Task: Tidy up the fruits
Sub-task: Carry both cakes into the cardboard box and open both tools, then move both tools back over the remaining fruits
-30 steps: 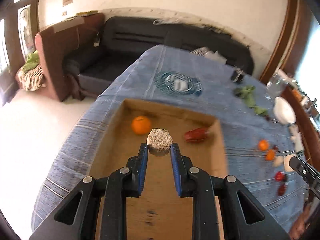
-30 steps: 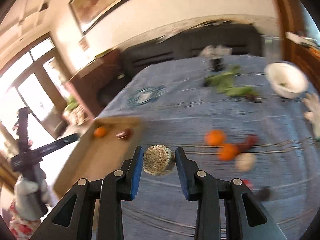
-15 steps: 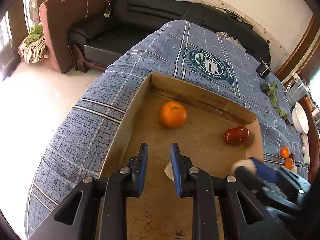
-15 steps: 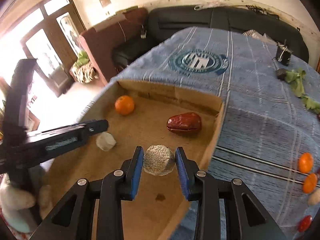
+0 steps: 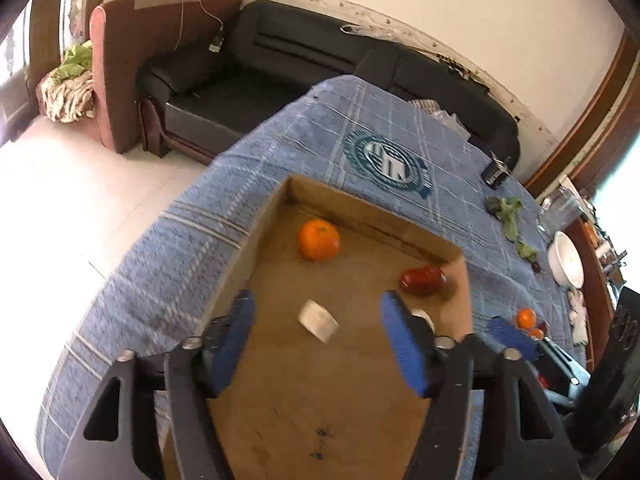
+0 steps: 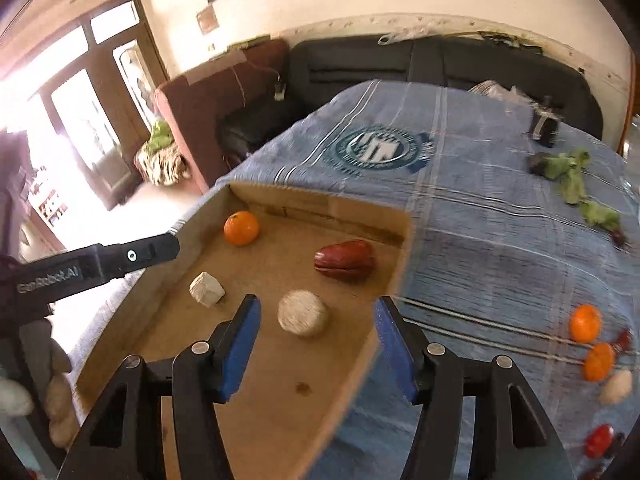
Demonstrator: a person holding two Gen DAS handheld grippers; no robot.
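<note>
A shallow cardboard box [image 5: 372,208] [image 6: 320,202] lies on the blue tablecloth. In it are an orange [image 5: 318,239] [image 6: 241,227], a dark red fruit [image 5: 423,281] [image 6: 345,265], a pale blocky piece [image 5: 319,320] [image 6: 206,289] and a round beige fruit [image 6: 303,313]. My left gripper [image 5: 316,340] is open and empty above the box, the blocky piece lying between its fingers. My right gripper [image 6: 316,340] is open above the box's right side, the round beige fruit lying free just beyond it.
Loose on the cloth right of the box are two small oranges [image 6: 585,323], a pale fruit [image 6: 616,387] and red fruits [image 6: 599,440]. Green leaves [image 6: 572,176], a white bowl [image 5: 568,260] and a small black object [image 6: 545,128] lie farther back. A sofa stands behind the table.
Both grippers have opened wide. The right gripper let go of the round beige fruit, which now lies in the box. The left gripper has drawn back from the blocky piece.
</note>
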